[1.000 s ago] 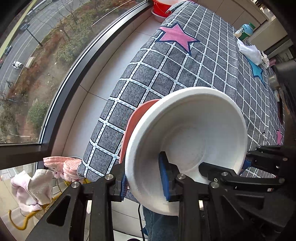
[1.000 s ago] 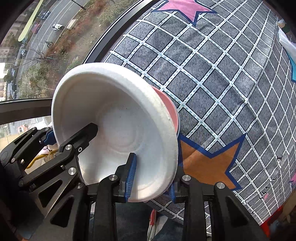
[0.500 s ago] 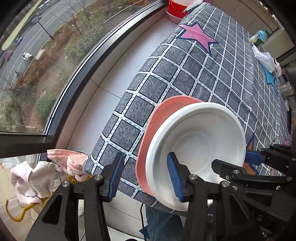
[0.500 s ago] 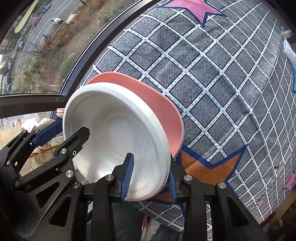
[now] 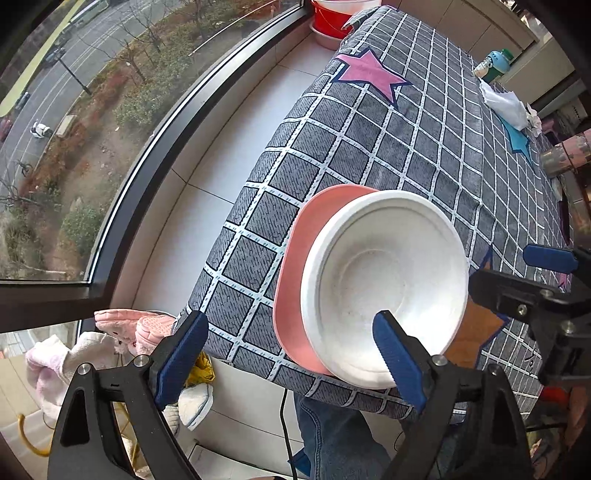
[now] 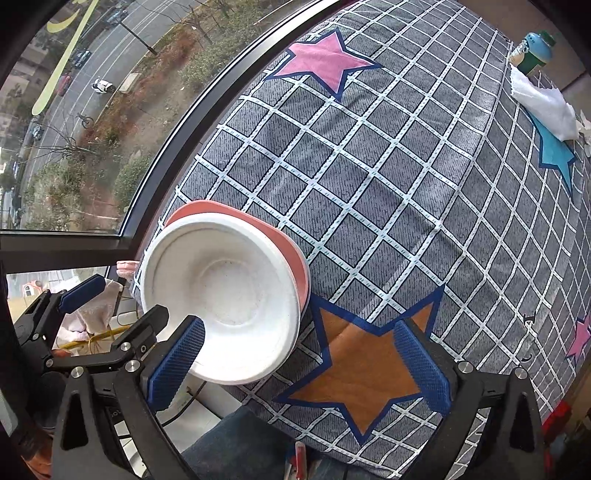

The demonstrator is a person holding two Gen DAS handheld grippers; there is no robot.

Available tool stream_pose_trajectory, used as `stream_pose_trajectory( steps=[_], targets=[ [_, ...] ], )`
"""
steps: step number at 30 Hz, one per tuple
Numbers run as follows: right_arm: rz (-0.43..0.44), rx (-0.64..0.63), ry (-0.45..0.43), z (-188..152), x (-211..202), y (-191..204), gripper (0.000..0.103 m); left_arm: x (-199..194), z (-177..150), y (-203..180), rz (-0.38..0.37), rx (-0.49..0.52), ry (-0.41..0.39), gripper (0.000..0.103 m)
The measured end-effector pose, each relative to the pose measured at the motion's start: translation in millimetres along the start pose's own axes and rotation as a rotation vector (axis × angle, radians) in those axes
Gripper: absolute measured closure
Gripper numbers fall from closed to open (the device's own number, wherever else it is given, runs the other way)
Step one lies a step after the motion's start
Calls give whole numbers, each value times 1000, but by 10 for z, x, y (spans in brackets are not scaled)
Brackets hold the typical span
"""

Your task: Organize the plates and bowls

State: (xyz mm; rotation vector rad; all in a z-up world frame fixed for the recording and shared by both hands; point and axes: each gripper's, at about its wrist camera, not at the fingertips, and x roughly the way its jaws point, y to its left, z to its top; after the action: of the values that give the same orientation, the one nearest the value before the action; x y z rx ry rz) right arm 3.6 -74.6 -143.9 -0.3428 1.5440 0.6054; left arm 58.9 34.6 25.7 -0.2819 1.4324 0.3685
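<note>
A white bowl point(image 5: 384, 280) sits in a pink plate point(image 5: 295, 280) near the front left corner of the checked tablecloth point(image 5: 388, 147). My left gripper point(image 5: 291, 354) is open, its right finger in front of the bowl's rim, touching nothing that I can see. In the right wrist view the white bowl point(image 6: 225, 295) rests on the pink plate point(image 6: 291, 251). My right gripper point(image 6: 295, 358) is open over the orange star, its left finger just in front of the bowl's near rim.
The table's front edge is close below the plate. A window and tiled sill point(image 5: 221, 155) run along the left. A red and white bowl stack point(image 5: 332, 18) stands at the far corner. A white cloth point(image 6: 546, 107), a green bottle point(image 6: 532, 51) and a metal cup point(image 5: 565, 155) lie far right.
Both grippers have opened and let go of the bowl and plate. The stack now rests on the tablecloth, and both grippers have drawn back from it.
</note>
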Motion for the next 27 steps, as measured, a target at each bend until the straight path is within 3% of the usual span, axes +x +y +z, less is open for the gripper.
stream_pose_trajectory(
  steps=[10, 17, 27],
  targets=[
    [-64, -2, 13, -102, -201, -83, 0, -47, -98, -250, 44, 86, -4, 10],
    [-96, -25, 17, -167, -245, -49, 0, -84, -43, -254, 62, 81, -18, 10],
    [-86, -2, 20, -163, -260, -81, 0, -79, -33, -323, 49, 125, -8, 10]
  ],
)
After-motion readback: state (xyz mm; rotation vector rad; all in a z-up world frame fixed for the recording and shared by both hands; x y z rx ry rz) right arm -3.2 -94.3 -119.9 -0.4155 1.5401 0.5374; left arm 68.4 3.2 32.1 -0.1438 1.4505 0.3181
